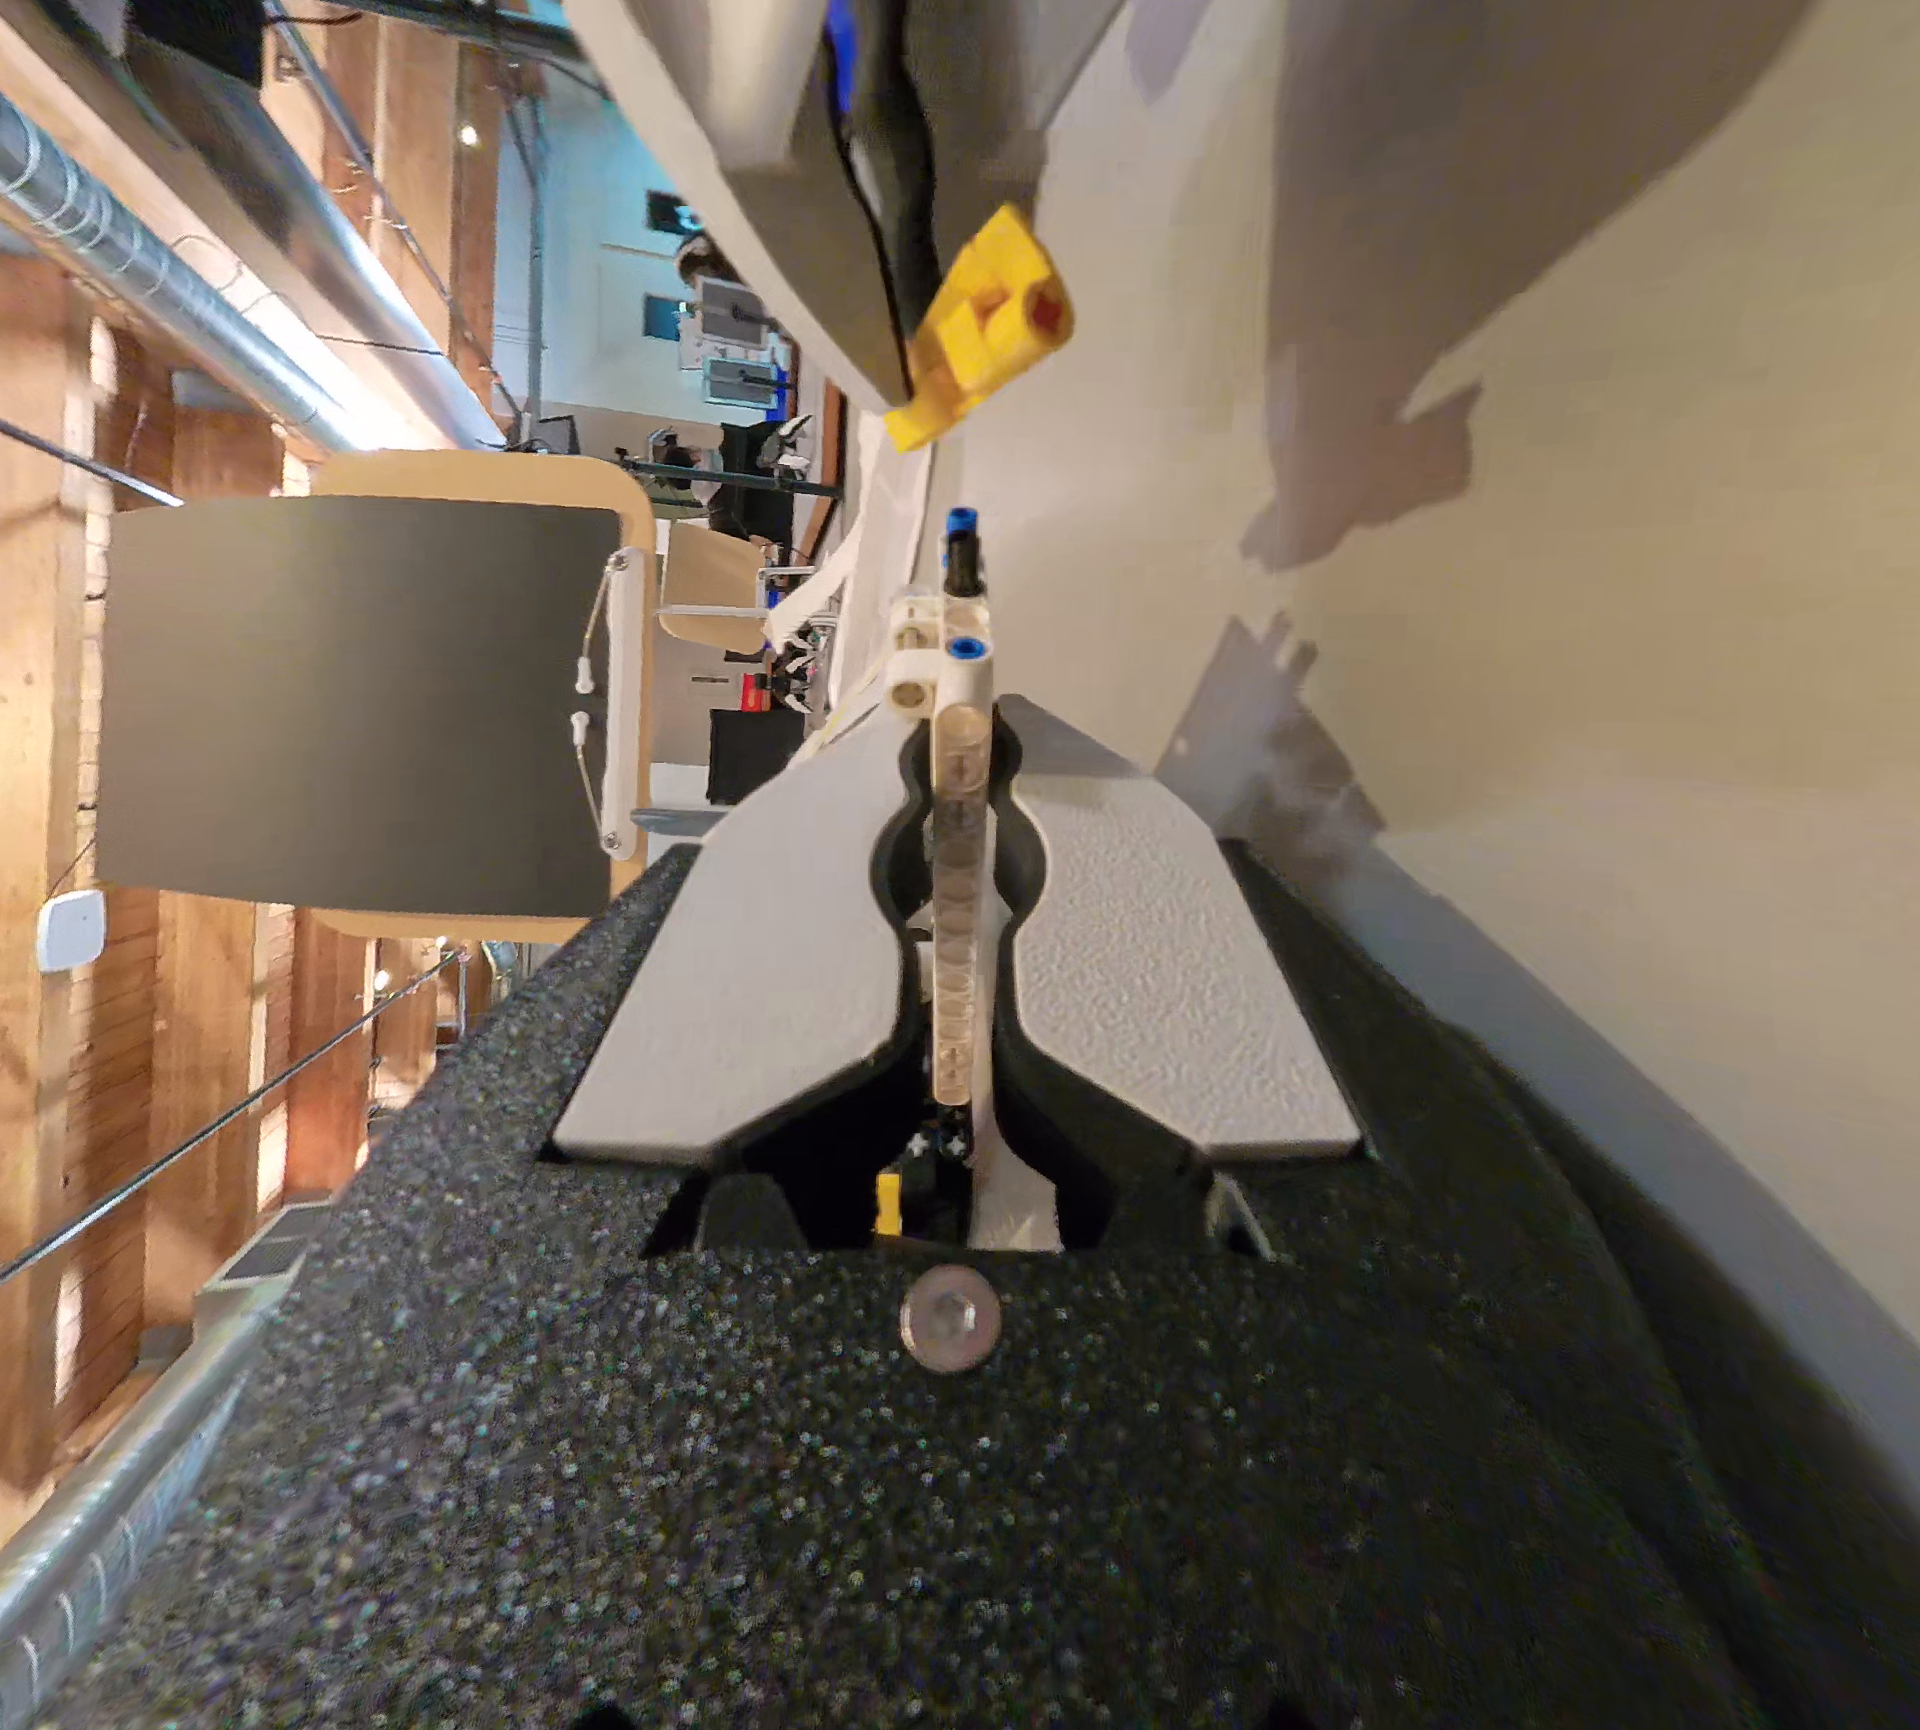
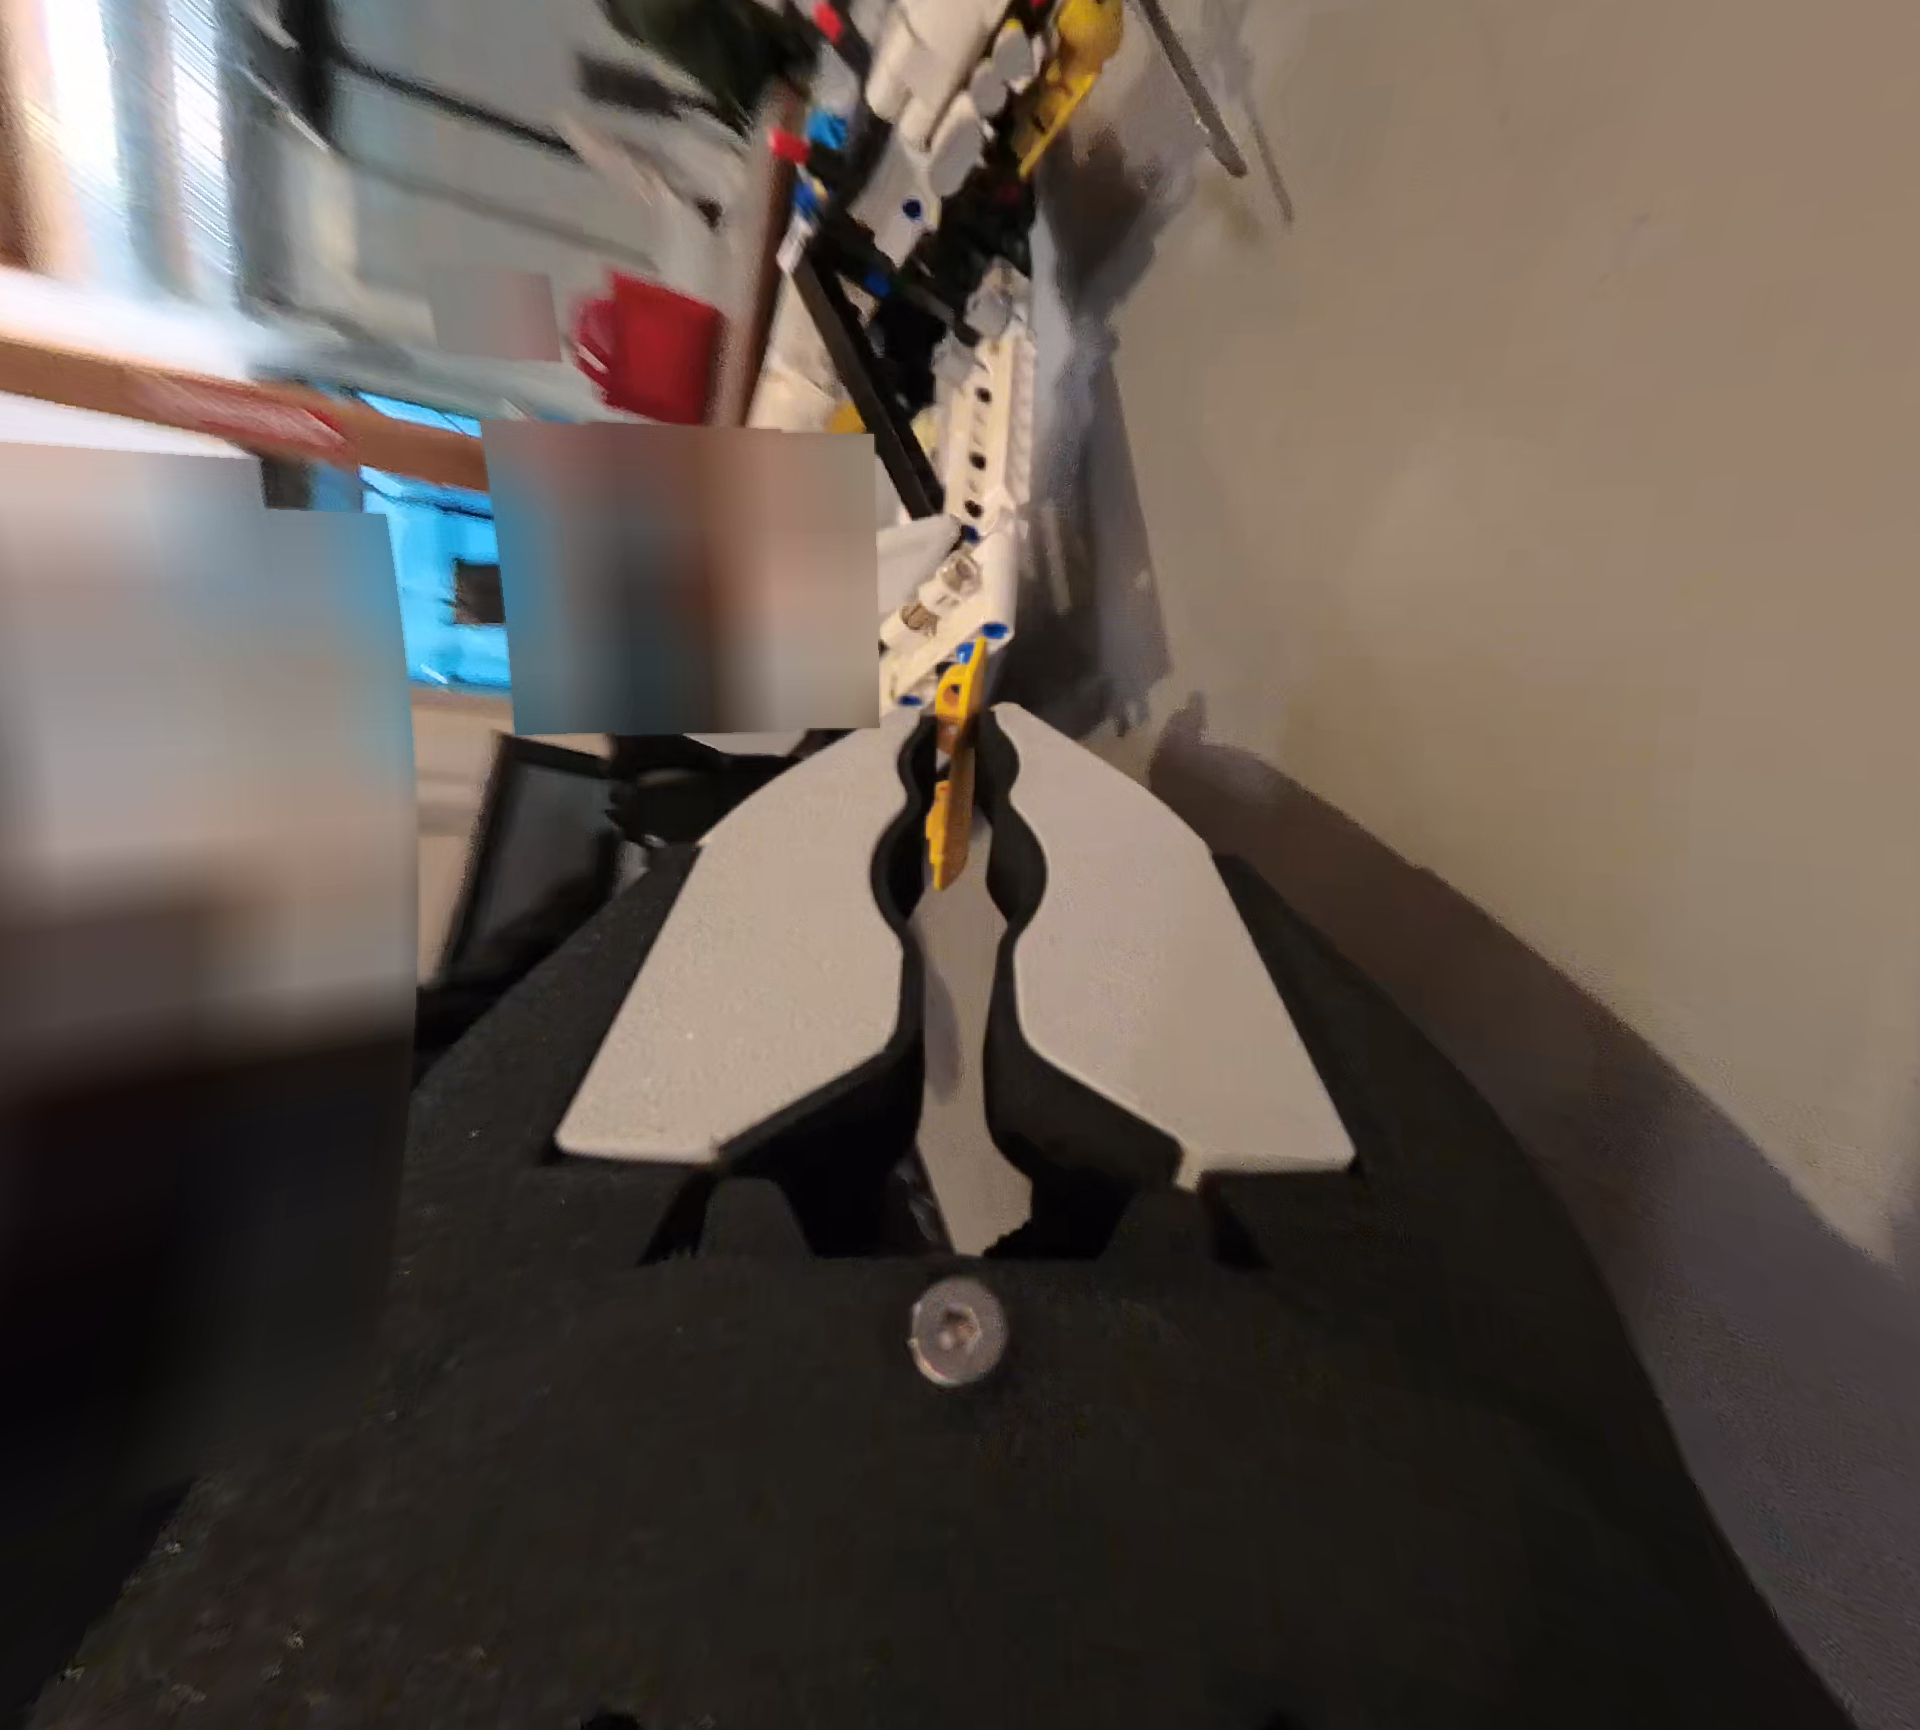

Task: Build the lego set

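My left gripper (image 1: 961,745) is shut on a white building-toy beam assembly (image 1: 961,901) that runs back between the pads. Its far end carries white connectors (image 1: 920,662), a black axle (image 1: 961,563) and blue pins. Both views are rolled sideways, with the beige tabletop (image 1: 1507,745) at the right. My right gripper (image 2: 956,745) is shut on a flat yellow toy piece (image 2: 954,807). The left wrist view shows the same yellow piece (image 1: 987,319) at the right gripper's tips, just above the white assembly. The right wrist view shows the white beam (image 2: 982,558) right beyond the yellow piece.
A larger toy build (image 2: 977,122) in white, black, grey and yellow stands farther along the table. A red cup (image 2: 655,345) and a blue box (image 2: 447,558) stand at the left. A chair with a dark panel (image 1: 353,704) and metal ducts (image 1: 208,309) fill the left wrist view's left side. My hands' fingertips stand some 5 cm from each other.
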Tool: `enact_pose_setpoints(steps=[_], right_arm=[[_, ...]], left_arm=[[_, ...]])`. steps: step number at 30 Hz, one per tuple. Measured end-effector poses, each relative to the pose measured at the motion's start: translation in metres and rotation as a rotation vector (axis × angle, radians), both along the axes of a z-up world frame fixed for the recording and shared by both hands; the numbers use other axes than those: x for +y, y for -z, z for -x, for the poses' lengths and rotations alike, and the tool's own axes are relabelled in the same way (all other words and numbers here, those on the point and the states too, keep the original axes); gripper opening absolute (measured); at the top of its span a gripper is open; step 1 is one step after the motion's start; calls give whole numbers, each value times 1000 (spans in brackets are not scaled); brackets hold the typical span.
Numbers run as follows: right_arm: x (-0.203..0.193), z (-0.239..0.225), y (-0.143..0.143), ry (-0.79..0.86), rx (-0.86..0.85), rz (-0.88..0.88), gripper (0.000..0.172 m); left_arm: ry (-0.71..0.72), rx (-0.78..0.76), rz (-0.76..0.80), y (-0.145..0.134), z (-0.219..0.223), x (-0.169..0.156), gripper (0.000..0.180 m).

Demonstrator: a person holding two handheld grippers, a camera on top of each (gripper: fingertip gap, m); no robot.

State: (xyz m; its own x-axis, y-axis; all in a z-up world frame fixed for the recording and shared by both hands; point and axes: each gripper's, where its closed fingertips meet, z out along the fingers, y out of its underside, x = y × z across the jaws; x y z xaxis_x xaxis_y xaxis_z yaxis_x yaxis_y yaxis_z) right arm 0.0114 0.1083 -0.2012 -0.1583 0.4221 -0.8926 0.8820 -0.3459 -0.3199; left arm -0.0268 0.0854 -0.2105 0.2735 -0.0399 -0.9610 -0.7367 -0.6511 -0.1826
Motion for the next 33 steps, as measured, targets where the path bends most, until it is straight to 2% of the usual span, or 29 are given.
enact_pose_setpoints(steps=[9, 15, 26, 33], right_arm=[[-6, 4, -28, 209, 129, 407, 7], [-6, 9, -23, 248, 123, 503, 7], [-5, 16, -12, 230, 54, 456, 7], [-5, 20, -1, 199, 7, 361, 7]], left_arm=[[-60, 73, -151, -28, 3, 3, 8], [-71, 117, -129, -25, 7, 7, 8], [-96, 223, -27, -16, 13, 9, 8], [-99, 266, 60, -7, 17, 10, 8]])
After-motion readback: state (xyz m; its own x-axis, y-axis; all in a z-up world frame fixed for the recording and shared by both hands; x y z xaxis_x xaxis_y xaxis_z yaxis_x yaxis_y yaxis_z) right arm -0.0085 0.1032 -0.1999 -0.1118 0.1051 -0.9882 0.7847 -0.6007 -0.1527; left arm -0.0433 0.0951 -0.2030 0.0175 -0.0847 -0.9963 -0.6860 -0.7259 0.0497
